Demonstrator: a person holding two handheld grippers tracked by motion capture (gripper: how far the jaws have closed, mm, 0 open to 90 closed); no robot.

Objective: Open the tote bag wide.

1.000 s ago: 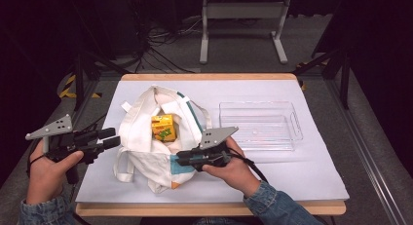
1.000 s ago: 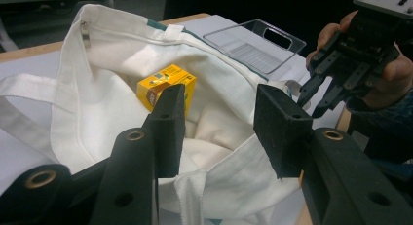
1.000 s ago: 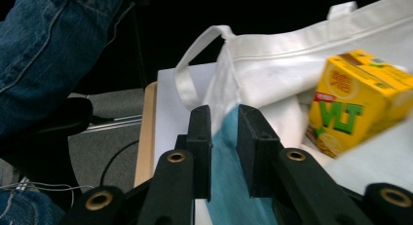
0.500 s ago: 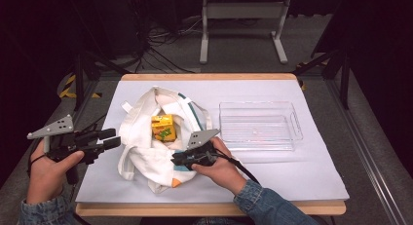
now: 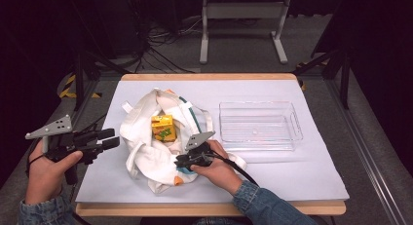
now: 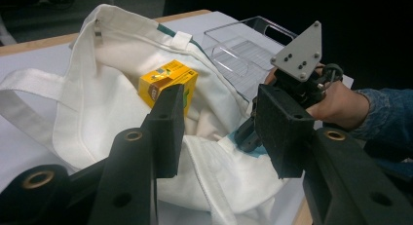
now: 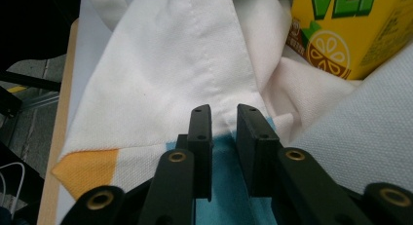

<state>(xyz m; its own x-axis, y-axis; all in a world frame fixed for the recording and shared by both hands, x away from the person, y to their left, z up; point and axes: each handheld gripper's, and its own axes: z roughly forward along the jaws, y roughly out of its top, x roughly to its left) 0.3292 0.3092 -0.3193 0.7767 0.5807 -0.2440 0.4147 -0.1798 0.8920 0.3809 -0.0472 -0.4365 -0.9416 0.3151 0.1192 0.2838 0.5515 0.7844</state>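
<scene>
A white tote bag (image 5: 146, 157) lies crumpled on the table with a yellow drink carton (image 5: 162, 127) resting in its folds. My right gripper (image 5: 179, 161) is down at the bag's near edge. Its jaws stand a narrow gap apart over a seam of the white cloth (image 7: 170, 64), just above a blue patch, so it is open (image 7: 225, 113). The carton (image 7: 350, 30) sits close beyond them. My left gripper (image 5: 111, 138) hovers off the bag's left side, open with nothing between its jaws (image 6: 221, 118). It looks across at the carton (image 6: 168, 81).
A clear plastic tray (image 5: 296, 132) stands to the right of the bag. The white table cover (image 5: 292, 176) runs to the wooden front edge. An orange corner of the bag (image 7: 83, 169) lies by the table's edge. Cables and a stand are on the floor behind.
My right hand has sunk and shifted left, from beside the bag down onto its near edge. The left hand has stayed put.
</scene>
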